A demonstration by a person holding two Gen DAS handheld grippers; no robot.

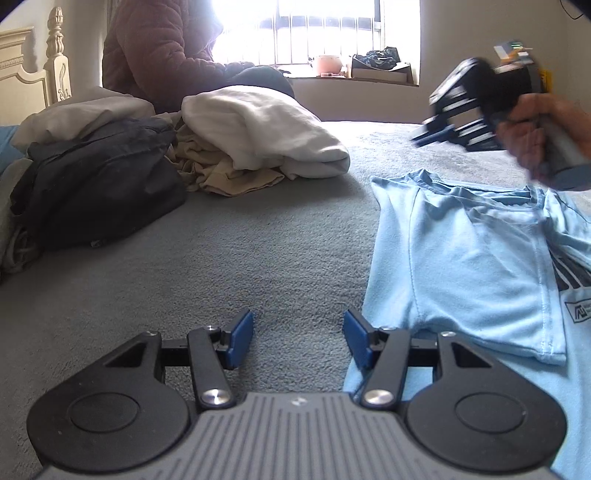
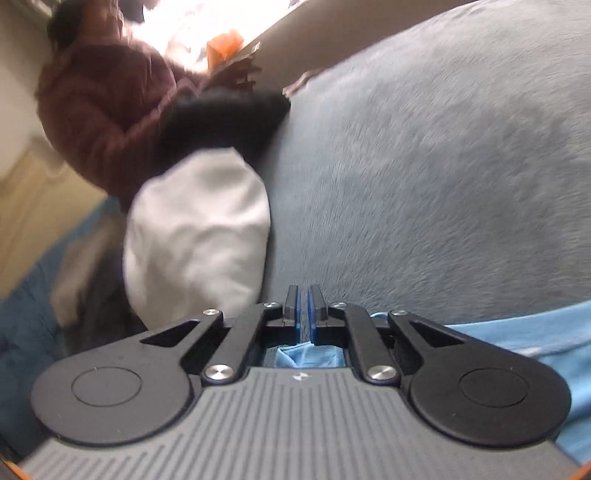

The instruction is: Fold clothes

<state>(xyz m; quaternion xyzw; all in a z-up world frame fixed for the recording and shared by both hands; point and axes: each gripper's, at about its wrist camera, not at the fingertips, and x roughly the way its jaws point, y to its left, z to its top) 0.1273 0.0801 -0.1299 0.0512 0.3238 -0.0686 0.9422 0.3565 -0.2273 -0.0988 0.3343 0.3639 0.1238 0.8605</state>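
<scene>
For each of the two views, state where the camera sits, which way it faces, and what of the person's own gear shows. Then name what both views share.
Left wrist: behind the open left tongs, low over the grey bedspread, facing the window; the right tongs and hand show.
Right wrist: behind the shut right tongs, tilted, blurred.
Shared: light blue T-shirt, white garment, seated person.

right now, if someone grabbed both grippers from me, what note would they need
Left gripper: open, empty, low over the grey blanket beside the light blue t-shirt.
Right gripper: shut, nothing visibly between its pads, raised over the shirt's collar end.
T-shirt: spread on the blanket, one sleeve side folded inward.
Waiting: pile with a white garment, a beige one and a dark one.
Left: finish folding the shirt, then the pile.
</scene>
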